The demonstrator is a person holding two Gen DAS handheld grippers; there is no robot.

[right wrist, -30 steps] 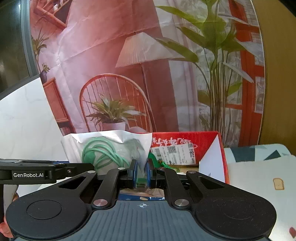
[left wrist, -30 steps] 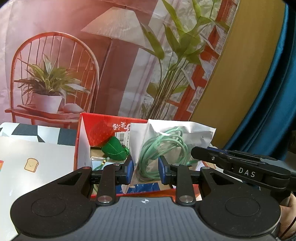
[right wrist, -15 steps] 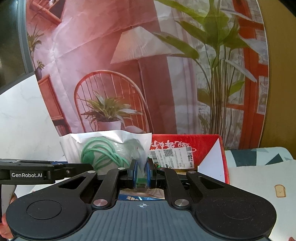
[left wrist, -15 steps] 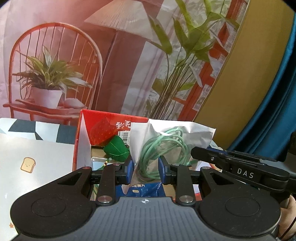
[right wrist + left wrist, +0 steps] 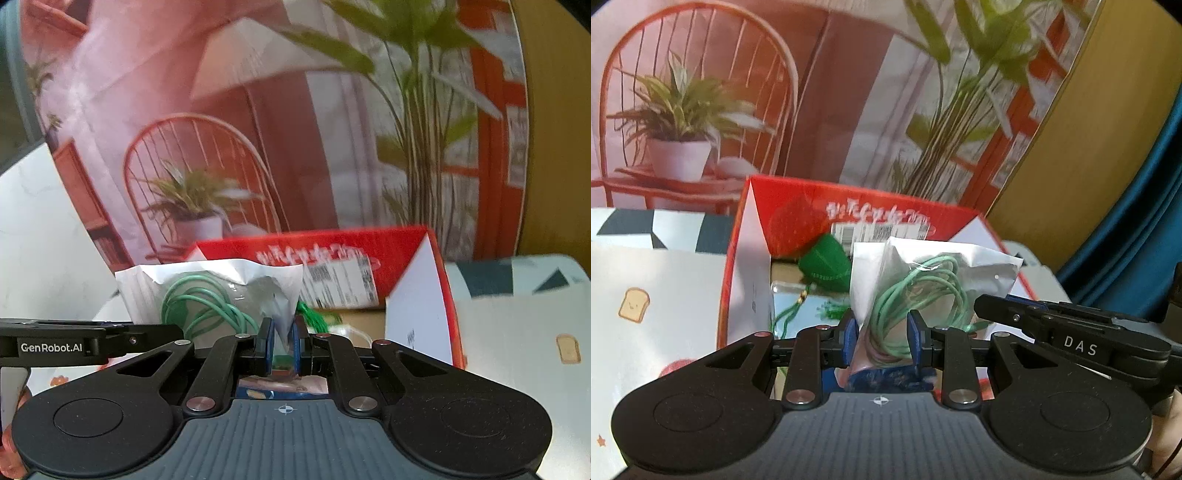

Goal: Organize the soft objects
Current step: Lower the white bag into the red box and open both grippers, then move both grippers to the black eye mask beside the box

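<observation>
Both claws [image 5: 881, 334] [image 5: 283, 341] on cable bag [image 5: 934, 284]

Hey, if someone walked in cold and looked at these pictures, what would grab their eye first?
A clear bag of coiled green cord, pinched by the left tool and the right tool, fills the middle. Just behind it sits an open red box with a green pouch inside, against a backdrop printed with a chair and plants.

right tongs [image 5: 283, 345] pinch clear bag [image 5: 221, 295] of green cord before red box [image 5: 406, 258].

Glossy plastic bag [image 5: 934, 266], matt cardboard box [image 5: 746, 258]
</observation>
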